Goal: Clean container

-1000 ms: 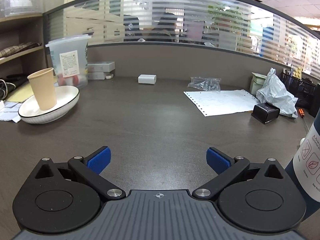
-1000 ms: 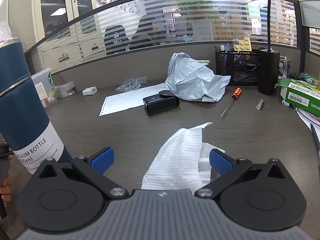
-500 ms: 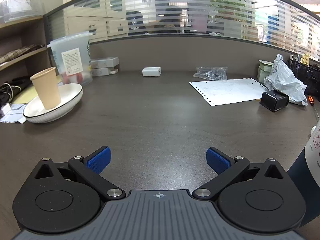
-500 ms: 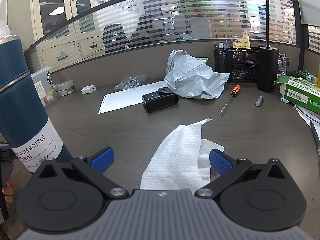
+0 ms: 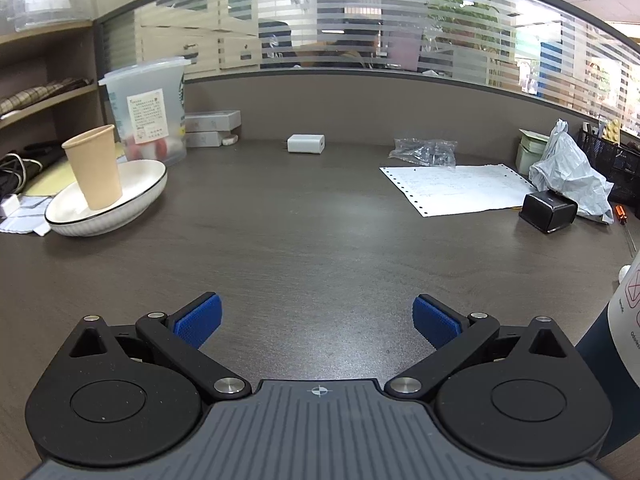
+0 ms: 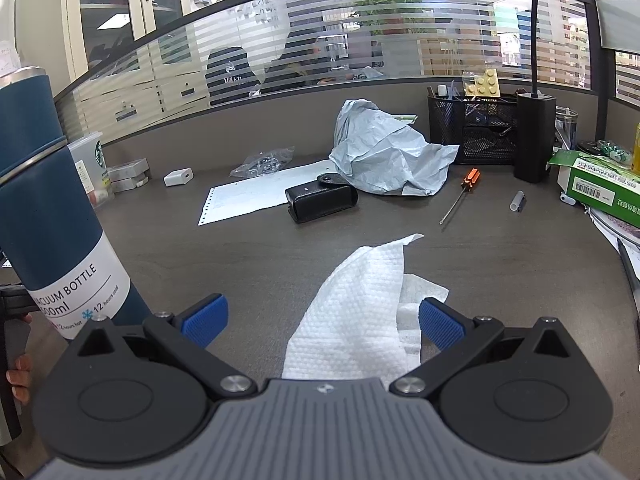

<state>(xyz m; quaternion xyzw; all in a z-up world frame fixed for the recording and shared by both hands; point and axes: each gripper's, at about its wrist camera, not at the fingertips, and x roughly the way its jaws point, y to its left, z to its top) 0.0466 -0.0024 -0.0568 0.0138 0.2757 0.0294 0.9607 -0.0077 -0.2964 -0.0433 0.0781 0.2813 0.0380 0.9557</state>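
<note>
The blue vacuum bottle (image 6: 48, 216) stands upright on the dark desk (image 5: 320, 232), left of the right gripper (image 6: 322, 318) and at the far right edge of the left wrist view. A white paper towel (image 6: 360, 316) lies between the right gripper's spread fingers, seemingly untouched. The left gripper (image 5: 316, 318) is also spread wide, over bare desk. A paper cup (image 5: 94, 168) stands in a white bowl (image 5: 132, 200).

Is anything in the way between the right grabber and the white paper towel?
No. The paper towel lies on the desk directly between the open right gripper's fingers. The vacuum bottle stands off to its left.
</note>
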